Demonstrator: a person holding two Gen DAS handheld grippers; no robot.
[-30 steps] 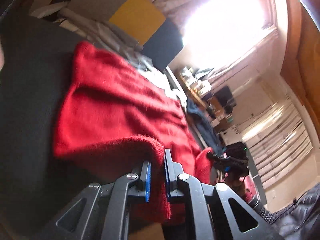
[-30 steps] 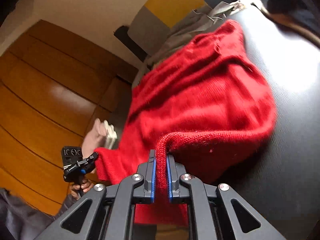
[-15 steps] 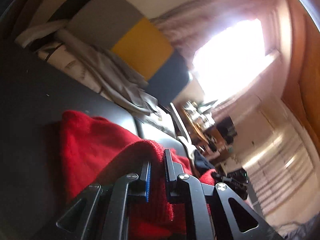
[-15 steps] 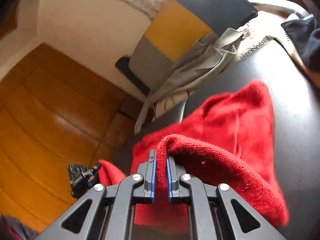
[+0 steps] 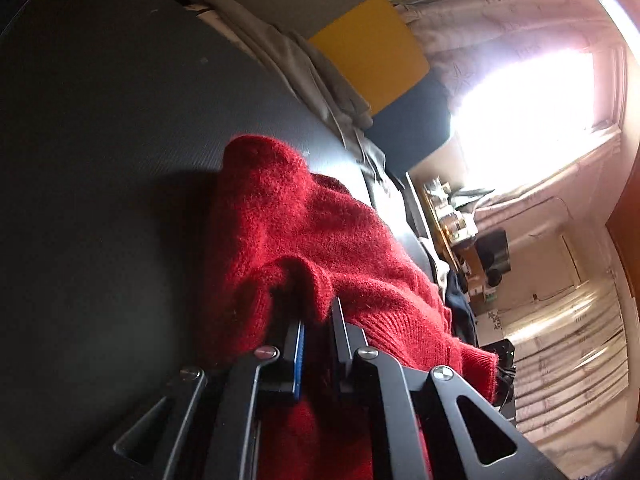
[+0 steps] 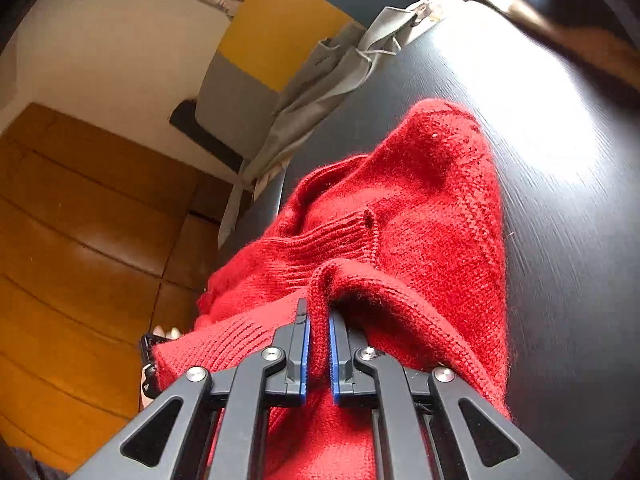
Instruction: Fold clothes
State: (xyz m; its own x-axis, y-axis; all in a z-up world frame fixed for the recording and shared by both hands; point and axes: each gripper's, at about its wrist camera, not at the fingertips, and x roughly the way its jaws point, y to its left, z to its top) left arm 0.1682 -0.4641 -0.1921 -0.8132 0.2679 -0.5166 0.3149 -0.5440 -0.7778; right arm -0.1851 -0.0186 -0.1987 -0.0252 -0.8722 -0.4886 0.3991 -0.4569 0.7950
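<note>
We see one red knit sweater (image 5: 320,240) (image 6: 420,216), fuzzy, with ribbed bands at its edges. It lies bunched and doubled over on the dark table (image 5: 100,160) (image 6: 560,220), its far end humped up on the tabletop. A ribbed cuff or hem sits across the middle of the heap. The near part is raised off the table in two pinched folds, and the rest drapes down past the table's near edge.

Red rib-knit sweater (image 6: 432,216), black wood-grain counter (image 6: 568,240), black claws with blue pads (image 6: 306,356), grey, yellow and navy colour-block panel (image 5: 372,52), grey garment (image 6: 320,84), orange-brown wooden wall (image 6: 80,220)
</note>
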